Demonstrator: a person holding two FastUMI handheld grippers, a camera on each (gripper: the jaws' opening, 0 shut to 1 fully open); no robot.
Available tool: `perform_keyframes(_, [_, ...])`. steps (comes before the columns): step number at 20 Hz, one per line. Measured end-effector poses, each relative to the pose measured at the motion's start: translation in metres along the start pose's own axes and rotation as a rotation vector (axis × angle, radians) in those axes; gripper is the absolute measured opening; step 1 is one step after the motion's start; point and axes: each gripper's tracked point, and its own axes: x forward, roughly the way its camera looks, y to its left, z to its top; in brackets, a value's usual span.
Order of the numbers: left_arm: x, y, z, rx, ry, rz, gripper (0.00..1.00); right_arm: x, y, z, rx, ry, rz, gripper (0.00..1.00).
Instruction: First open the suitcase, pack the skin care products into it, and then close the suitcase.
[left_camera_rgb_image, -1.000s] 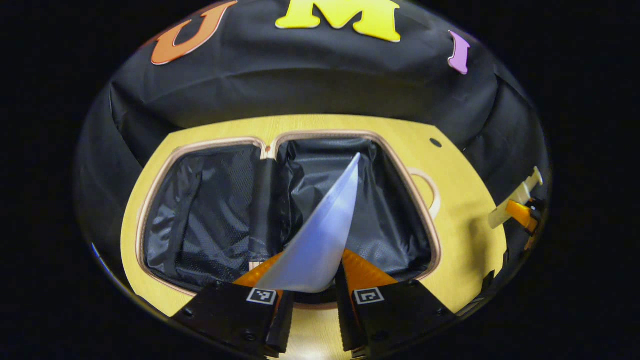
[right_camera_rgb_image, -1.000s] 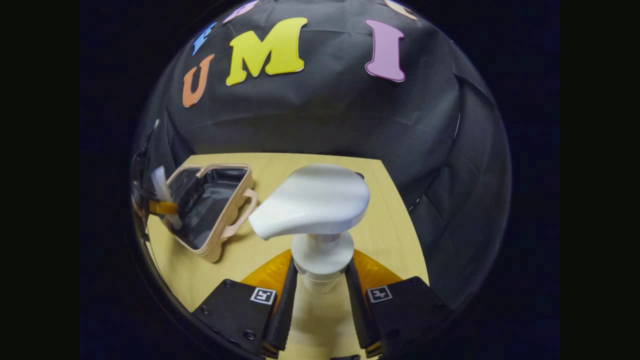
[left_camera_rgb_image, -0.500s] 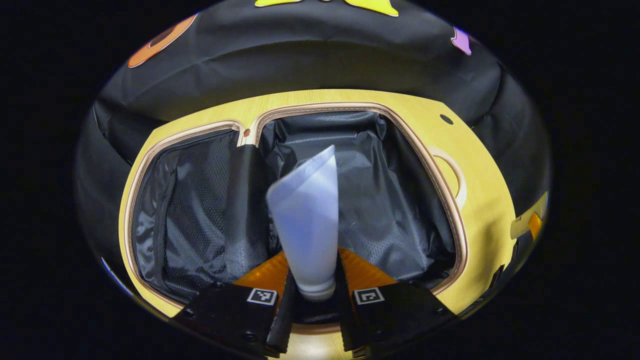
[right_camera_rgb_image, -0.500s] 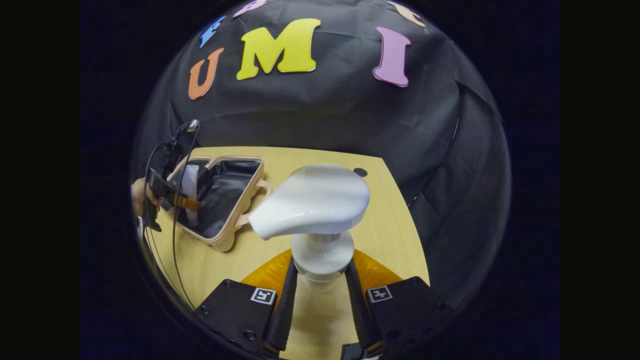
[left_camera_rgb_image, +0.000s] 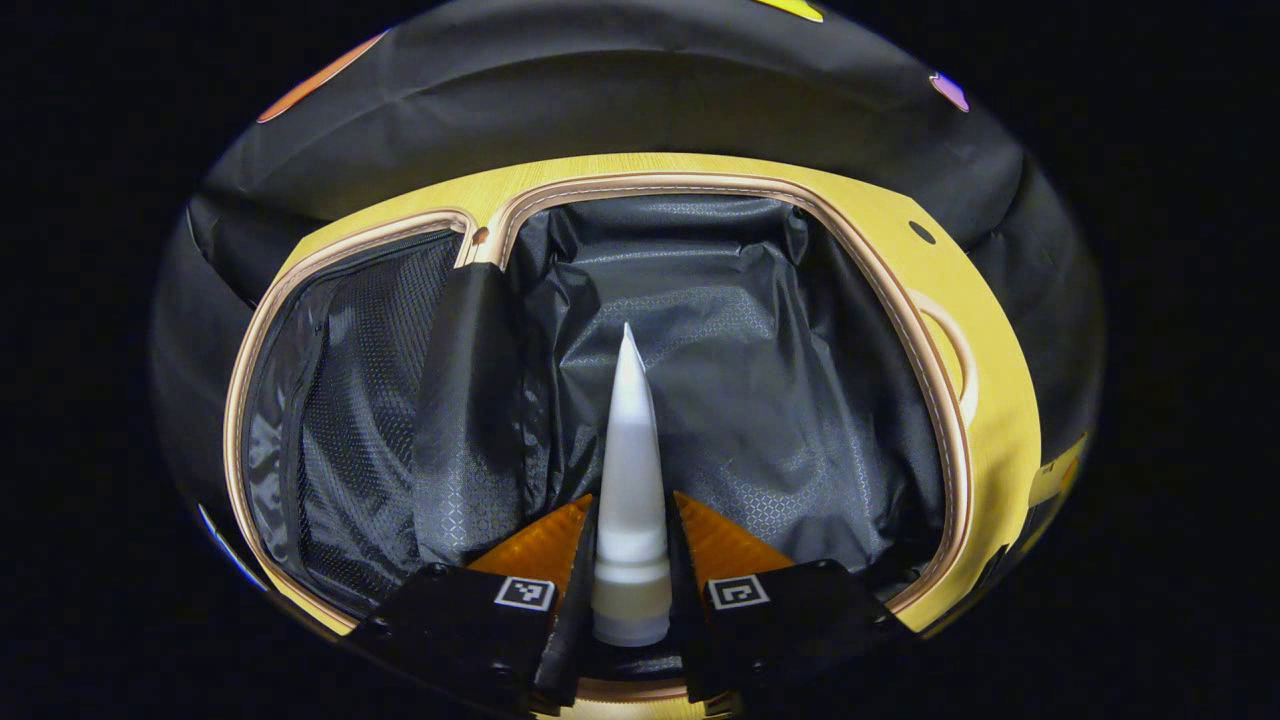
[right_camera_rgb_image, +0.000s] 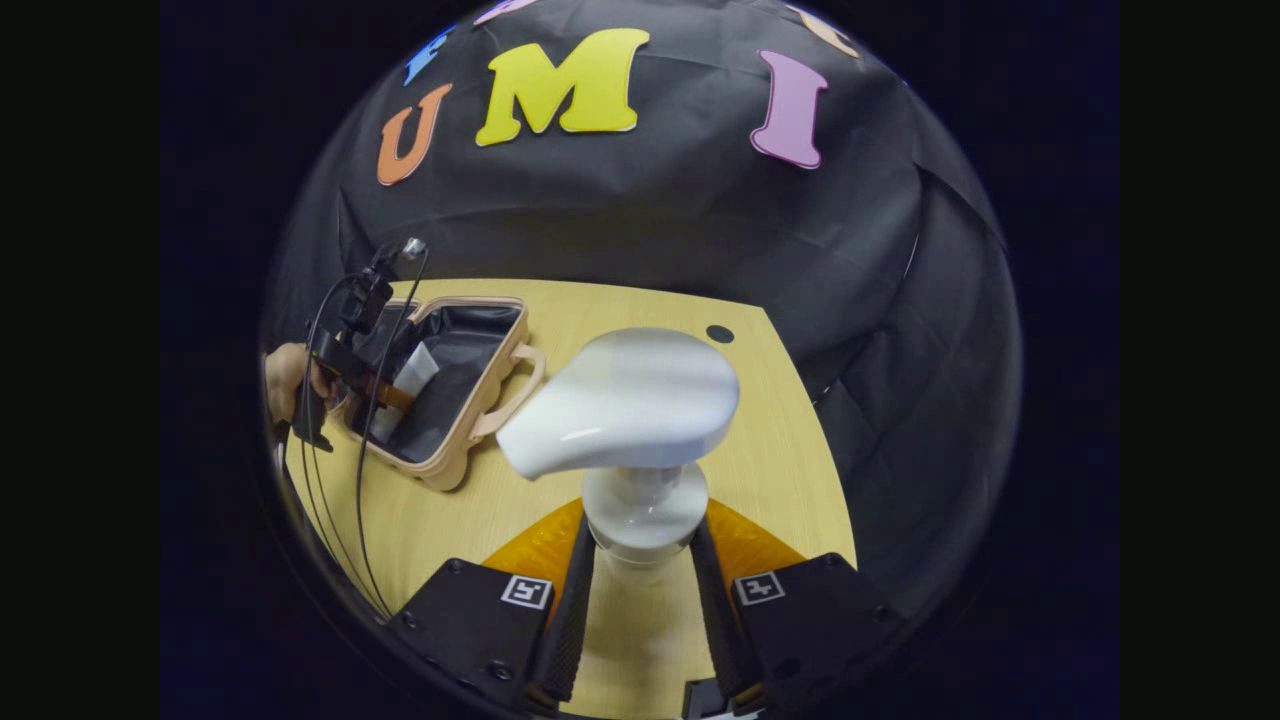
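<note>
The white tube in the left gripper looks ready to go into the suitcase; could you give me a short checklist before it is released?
1. Suitcase lies open on the table: ok.
2. Left gripper shut on the white tube, cap end between its fingers: ok.
3. Tube over the right compartment, inside the rim: ok.
4. Tube touching the lining: cannot tell.
5. Landing spot free of other items: ok.
6. Right gripper grips the pump bottle at its neck, away from the suitcase: ok.

White tube (left_camera_rgb_image: 629, 470), beige suitcase (left_camera_rgb_image: 700, 186), black lining (left_camera_rgb_image: 760, 400)
</note>
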Motion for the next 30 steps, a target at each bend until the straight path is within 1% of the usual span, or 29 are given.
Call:
perform_keyframes(2, [-0.002,-0.002,0.002,-0.01,-0.014,-0.012,0.42,0.001,0.011,0.006,-0.01,-0.001,0.015,0.48])
perform_keyframes(3, [-0.005,-0.004,0.005,-0.013,-0.039,-0.019,0.42,0.002,0.021,0.012,-0.018,-0.008,0.028,0.49])
perform_keyframes(4, [-0.011,-0.007,0.012,-0.011,-0.076,-0.027,0.53,0.004,0.029,0.022,-0.026,-0.017,0.04,0.49])
perform_keyframes(5, [-0.021,-0.01,0.017,-0.008,-0.105,-0.036,0.45,0.005,0.037,0.032,-0.031,-0.029,0.052,0.49])
perform_keyframes(7, [-0.038,-0.015,0.023,0.007,-0.151,-0.046,0.53,0.009,0.059,0.055,-0.027,-0.049,0.093,0.48])
perform_keyframes(8, [-0.046,-0.017,0.025,0.011,-0.169,-0.052,0.62,0.012,0.072,0.068,-0.023,-0.056,0.116,0.49])
perform_keyframes(12, [-0.078,-0.013,0.029,0.014,-0.248,-0.064,0.72,0.026,0.126,0.112,-0.032,-0.087,0.192,0.49])
perform_keyframes(13, [-0.087,-0.008,0.028,0.014,-0.266,-0.056,0.81,0.028,0.14,0.117,-0.044,-0.09,0.211,0.48])
perform_keyframes(14, [-0.095,-0.002,0.029,0.01,-0.292,-0.041,0.76,0.032,0.153,0.123,-0.057,-0.091,0.228,0.47])
perform_keyframes(15, [-0.105,0.004,0.03,0.009,-0.322,-0.03,0.77,0.036,0.167,0.124,-0.073,-0.088,0.247,0.49])
perform_keyframes(19, [-0.144,0.025,0.026,0.011,-0.425,0.008,0.8,0.057,0.218,0.109,-0.118,-0.016,0.307,0.49])
perform_keyframes(20, [-0.155,0.03,0.024,0.008,-0.448,0.016,0.85,0.064,0.228,0.103,-0.12,0.011,0.319,0.49])
perform_keyframes(21, [-0.161,0.035,0.023,0.006,-0.472,0.021,0.88,0.072,0.236,0.094,-0.122,0.044,0.324,0.49])
perform_keyframes(22, [-0.171,0.042,0.022,0.001,-0.501,0.035,0.88,0.077,0.244,0.086,-0.121,0.079,0.327,0.49])
perform_keyframes(24, [-0.19,0.058,0.025,0.004,-0.576,0.069,0.89,0.088,0.254,0.068,-0.103,0.153,0.331,0.49])
perform_keyframes(25, [-0.2,0.064,0.027,0.009,-0.616,0.083,0.89,0.092,0.258,0.06,-0.087,0.188,0.331,0.47])
perform_keyframes(26, [-0.205,0.07,0.029,0.018,-0.657,0.102,0.89,0.095,0.262,0.053,-0.071,0.223,0.329,0.49])
perform_keyframes(28, [-0.23,0.082,0.031,0.044,-0.732,0.132,0.9,0.097,0.264,0.043,-0.037,0.282,0.319,0.49])
perform_keyframes(29, [-0.239,0.085,0.03,0.063,-0.754,0.138,0.9,0.103,0.268,0.038,-0.025,0.305,0.311,0.49])
perform_keyframes(30, [-0.245,0.09,0.029,0.081,-0.77,0.157,0.9,0.106,0.268,0.045,-0.005,0.283,0.302,0.49])
